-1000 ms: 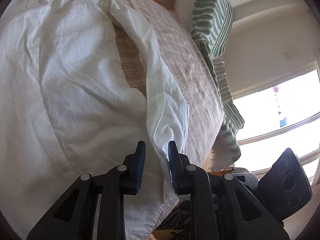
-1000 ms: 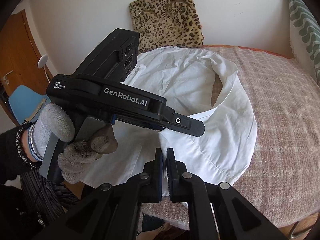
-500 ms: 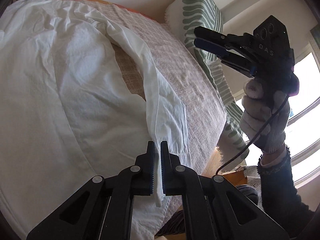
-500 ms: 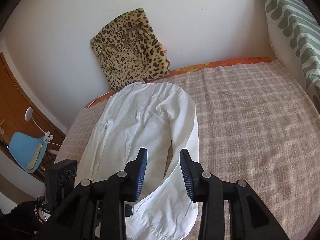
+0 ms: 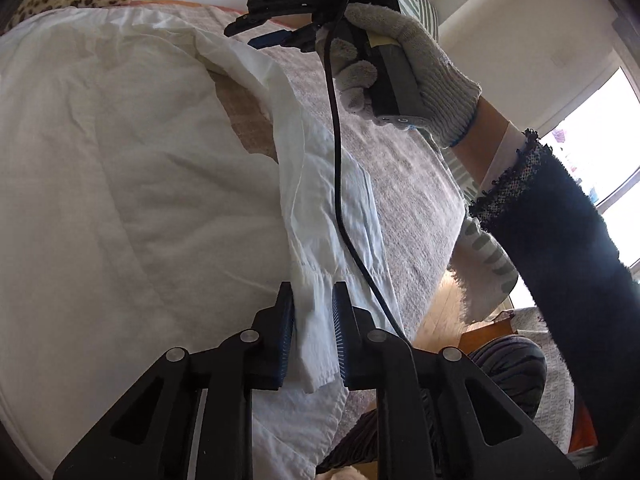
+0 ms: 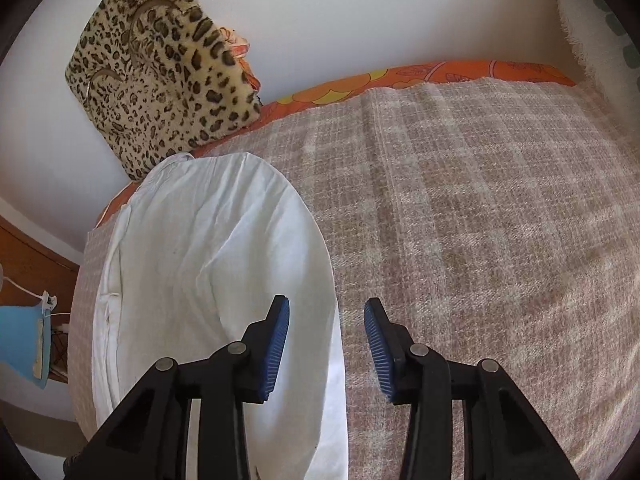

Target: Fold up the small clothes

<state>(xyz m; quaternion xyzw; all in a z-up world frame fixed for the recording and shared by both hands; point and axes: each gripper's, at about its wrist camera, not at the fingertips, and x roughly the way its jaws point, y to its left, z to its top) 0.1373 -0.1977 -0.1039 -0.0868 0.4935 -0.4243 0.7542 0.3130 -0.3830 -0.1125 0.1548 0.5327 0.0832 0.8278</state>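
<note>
A white shirt (image 5: 132,184) lies spread on the checked bedspread (image 5: 404,176); it also shows in the right wrist view (image 6: 208,264). Its sleeve (image 5: 320,184) runs along the shirt's right side toward me. My left gripper (image 5: 312,300) has its jaws close around the sleeve's cuff (image 5: 316,344), which sits between the pads. My right gripper (image 6: 326,312) is open and empty, above the shirt's shoulder edge and the bedspread (image 6: 480,220). It also appears in the left wrist view (image 5: 276,34), held by a gloved hand above the upper sleeve.
A leopard-print cushion (image 6: 160,80) leans on the wall behind the shirt. A green-patterned pillow (image 5: 484,252) lies at the bed's right edge. A black cable (image 5: 338,168) hangs from the right gripper across the sleeve. A blue object (image 6: 24,344) stands left of the bed.
My right gripper let go of the sleeve, opened, and moved up toward the shoulder. My left gripper closed on the sleeve's cuff, then its jaws parted slightly with the cuff between them.
</note>
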